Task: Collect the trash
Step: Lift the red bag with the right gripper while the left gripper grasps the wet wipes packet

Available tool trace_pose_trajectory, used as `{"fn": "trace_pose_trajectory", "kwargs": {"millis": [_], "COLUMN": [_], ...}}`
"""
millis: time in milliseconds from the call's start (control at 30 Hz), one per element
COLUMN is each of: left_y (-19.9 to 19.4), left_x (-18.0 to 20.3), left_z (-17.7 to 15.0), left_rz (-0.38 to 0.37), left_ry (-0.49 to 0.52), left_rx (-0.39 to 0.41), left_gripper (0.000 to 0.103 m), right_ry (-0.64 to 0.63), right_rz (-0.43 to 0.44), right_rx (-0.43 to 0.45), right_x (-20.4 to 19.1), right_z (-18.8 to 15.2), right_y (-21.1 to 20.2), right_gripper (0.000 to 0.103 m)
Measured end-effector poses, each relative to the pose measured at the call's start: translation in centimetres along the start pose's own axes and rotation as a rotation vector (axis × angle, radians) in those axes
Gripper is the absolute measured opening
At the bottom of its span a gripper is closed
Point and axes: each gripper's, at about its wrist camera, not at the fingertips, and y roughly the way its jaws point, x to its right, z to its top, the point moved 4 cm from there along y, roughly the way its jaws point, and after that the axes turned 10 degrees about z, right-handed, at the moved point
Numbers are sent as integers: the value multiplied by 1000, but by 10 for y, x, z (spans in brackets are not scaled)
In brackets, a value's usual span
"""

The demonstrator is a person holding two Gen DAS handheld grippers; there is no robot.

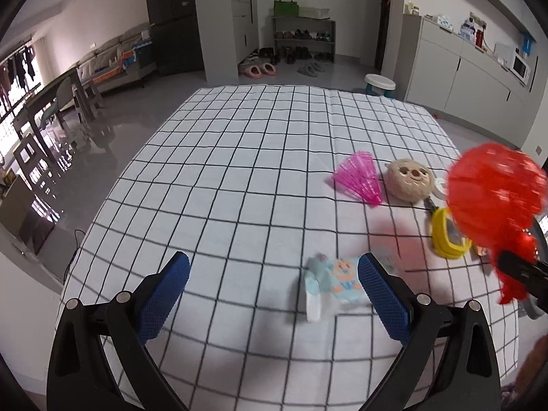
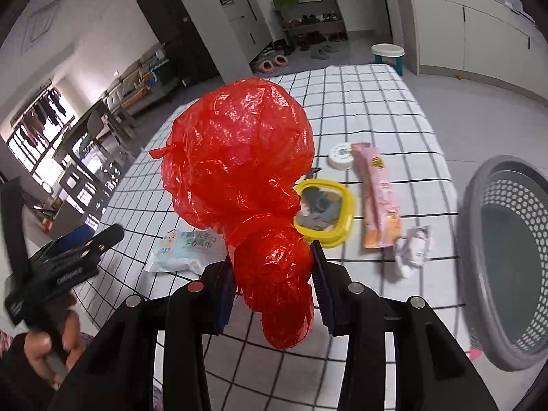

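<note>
My right gripper (image 2: 272,267) is shut on the neck of a crumpled red plastic bag (image 2: 239,157) and holds it above the checked table; the bag also shows at the right of the left wrist view (image 1: 493,191). My left gripper (image 1: 274,274) is open and empty, low over the table, with a light-blue wet-wipes pack (image 1: 339,281) against its right finger. The pack also shows in the right wrist view (image 2: 185,250). A grey perforated basket (image 2: 507,257) stands off the table's right edge.
On the checked tablecloth (image 1: 239,171) lie a pink shuttlecock (image 1: 359,178), a round plush face (image 1: 407,181), a yellow-rimmed square lid (image 2: 322,212), a pink wrapper (image 2: 376,195), a white round lid (image 2: 340,156) and crumpled white paper (image 2: 414,250).
</note>
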Motion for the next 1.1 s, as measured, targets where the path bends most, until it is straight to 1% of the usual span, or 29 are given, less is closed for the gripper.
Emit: {"fn": "trace_pose_trajectory", "kwargs": {"millis": [100,200,300,400,433,533,633,733,833,933,1000,1033,1100], "left_y": [14,31,54,71,77,86,82,75,59,39,24,19,9], "left_x": [2,5,15,26,29,34,35,39,42,43,43,42,44], "left_z": [12,21,22,17,14,3,-12,-25,-34,-35,-32,-31,-28], "left_rz": [5,27,25,8,-9,-26,-44,-61,-75,-59,-45,-52,-92], "left_ry": [24,56,103,143,156,167,177,179,169,162,163,164,173], "left_rx": [3,9,-23,-59,-78,-133,-161,-170,-140,-74,-15,3,29], "left_gripper": [97,97,97,97,97,97,97,97,97,97,97,97,97], "right_ry": [10,16,25,34,36,41,43,37,33,33,37,41,50], "right_rz": [11,16,21,27,30,41,52,58,59,59,54,53,48], "right_rx": [20,36,43,47,49,54,62,66,66,67,71,73,76], "right_x": [3,7,11,14,15,19,17,17,19,20,23,24,26], "right_z": [0,-1,-2,-4,-4,-3,-3,-3,-5,-6,-6,-6,-7], "right_y": [-14,-25,-32,-36,-37,-42,-46,-48,-47,-47,-49,-49,-51], "right_gripper": [39,39,39,39,39,39,39,39,39,39,39,39,39]}}
